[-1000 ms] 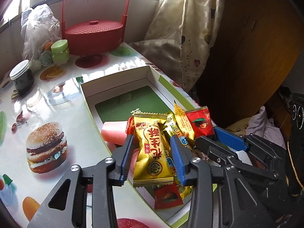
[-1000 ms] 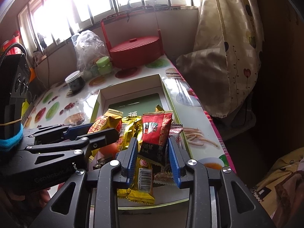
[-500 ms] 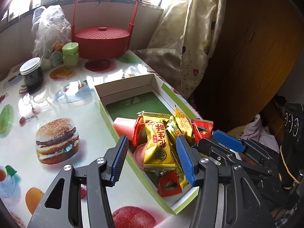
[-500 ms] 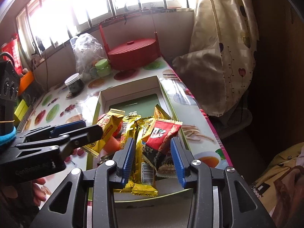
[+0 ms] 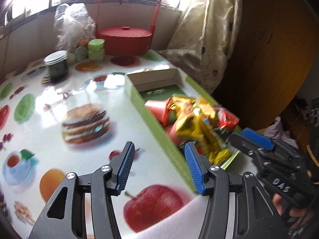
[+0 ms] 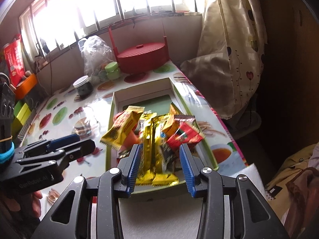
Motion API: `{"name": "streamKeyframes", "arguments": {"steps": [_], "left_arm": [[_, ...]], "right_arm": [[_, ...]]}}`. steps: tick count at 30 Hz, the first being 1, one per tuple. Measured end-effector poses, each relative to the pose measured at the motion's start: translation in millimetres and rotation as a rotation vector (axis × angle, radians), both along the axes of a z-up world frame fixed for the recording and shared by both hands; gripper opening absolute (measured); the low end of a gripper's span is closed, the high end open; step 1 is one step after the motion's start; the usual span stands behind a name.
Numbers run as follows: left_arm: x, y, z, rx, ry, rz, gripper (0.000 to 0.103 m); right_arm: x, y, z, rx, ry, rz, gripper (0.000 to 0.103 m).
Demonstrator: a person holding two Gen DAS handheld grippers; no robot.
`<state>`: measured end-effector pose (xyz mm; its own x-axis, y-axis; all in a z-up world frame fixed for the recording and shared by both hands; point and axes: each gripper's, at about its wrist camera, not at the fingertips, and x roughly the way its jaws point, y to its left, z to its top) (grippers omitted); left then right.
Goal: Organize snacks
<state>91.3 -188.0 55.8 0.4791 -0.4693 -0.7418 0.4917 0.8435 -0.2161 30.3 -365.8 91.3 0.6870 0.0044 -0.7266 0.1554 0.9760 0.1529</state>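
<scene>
With jaws newly parted, left tool [image 5: 158, 166] and right tool [image 6: 160, 168] both empty.

Sunlit barred window [image 6: 119, 4], cream heart-print curtain [image 6: 235, 45], dark wooden wall [image 5: 269, 49]

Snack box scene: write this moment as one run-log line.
left gripper: open, empty | right gripper: open, empty | snack packets: piled in green box

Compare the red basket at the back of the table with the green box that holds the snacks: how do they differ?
The red basket is round, while the green box is rectangular. The red basket is closed by a lid and has a tall handle; the green box is open on top and shallow, with no handle. The green box shows snack packets; the red basket's contents are hidden. Both stand on the table.
</scene>
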Motion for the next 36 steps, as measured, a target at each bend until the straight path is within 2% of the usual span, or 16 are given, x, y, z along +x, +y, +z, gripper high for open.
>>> {"name": "streamKeyframes", "arguments": {"steps": [11, 15, 18, 23, 31, 36], "left_arm": [[-36.2, 7.1, -22.9, 0.033, 0.019, 0.004, 0.054], [-47.0, 6.7, -29.2, 0.081, 0.005, 0.012, 0.054], [-48.8, 9.5, -38.3, 0.080, 0.040, 0.007, 0.054], [-52.4, 15.6, -43.9, 0.086, 0.039, 0.030, 0.054], [-55.3, 12.1, -46.3, 0.111, 0.007, 0.042, 0.054], [-56.3, 10.7, -46.7, 0.119, 0.003, 0.049, 0.054]], "right_arm": [[-34.6, 22.3, -18.4, -0.025, 0.054, -0.030, 0.040], [-40.8, 29.5, -28.4, -0.033, 0.078, -0.044, 0.047], [-43.9, 33.4, -35.9, -0.032, 0.092, -0.038, 0.049], [-48.5, 38.4, -47.7, -0.058, 0.125, -0.052, 0.050], [-50.4, 46.3, -52.6, -0.116, 0.116, -0.073, 0.052], [-51.2, 44.9, -53.1, -0.105, 0.109, -0.086, 0.052]]}}
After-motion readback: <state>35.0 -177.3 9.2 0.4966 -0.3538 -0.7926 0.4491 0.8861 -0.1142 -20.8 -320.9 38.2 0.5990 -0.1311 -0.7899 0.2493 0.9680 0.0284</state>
